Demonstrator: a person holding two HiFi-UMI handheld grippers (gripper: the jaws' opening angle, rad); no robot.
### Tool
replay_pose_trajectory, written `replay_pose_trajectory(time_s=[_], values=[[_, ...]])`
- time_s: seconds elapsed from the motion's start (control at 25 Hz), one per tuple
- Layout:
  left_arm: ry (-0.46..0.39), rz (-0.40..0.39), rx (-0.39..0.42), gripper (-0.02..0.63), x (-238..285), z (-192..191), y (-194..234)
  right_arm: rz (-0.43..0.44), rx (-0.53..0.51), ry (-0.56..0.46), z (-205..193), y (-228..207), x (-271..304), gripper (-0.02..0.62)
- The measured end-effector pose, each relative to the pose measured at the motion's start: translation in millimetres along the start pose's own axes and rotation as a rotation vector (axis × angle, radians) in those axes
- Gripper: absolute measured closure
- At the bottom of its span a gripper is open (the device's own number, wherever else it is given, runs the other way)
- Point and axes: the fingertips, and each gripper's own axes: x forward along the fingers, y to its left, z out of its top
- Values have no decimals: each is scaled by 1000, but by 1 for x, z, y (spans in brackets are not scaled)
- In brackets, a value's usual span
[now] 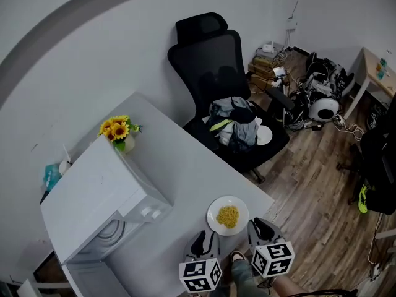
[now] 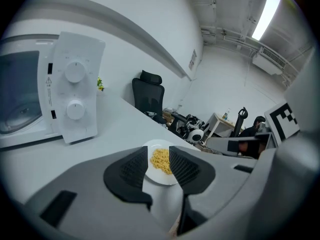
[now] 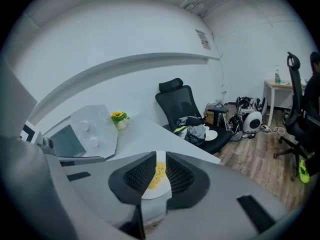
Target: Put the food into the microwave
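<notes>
Half the plate [image 2: 161,177] behind jaws

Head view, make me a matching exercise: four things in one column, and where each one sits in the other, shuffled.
1 plate
2 sunflowers
3 clothes
4 microwave

A on the chair
B left part of the table
C near edge of the table
D right beside the microwave

Pairs: 1-C, 2-D, 3-A, 4-B

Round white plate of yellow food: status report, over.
Left gripper, right gripper both open, empty. Round white plate of yellow food on white table, untouched. Nothing between it and white microwave.
</notes>
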Motion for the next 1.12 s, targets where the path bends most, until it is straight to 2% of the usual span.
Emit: replay_pose_trajectory(time_s=[0.44, 1.12], values=[[50, 55, -50, 480, 52, -28, 34, -22, 51, 42, -31, -37, 47, 549], [96, 88, -107, 480, 82, -40, 48, -12, 71, 96, -52, -50, 73, 549]])
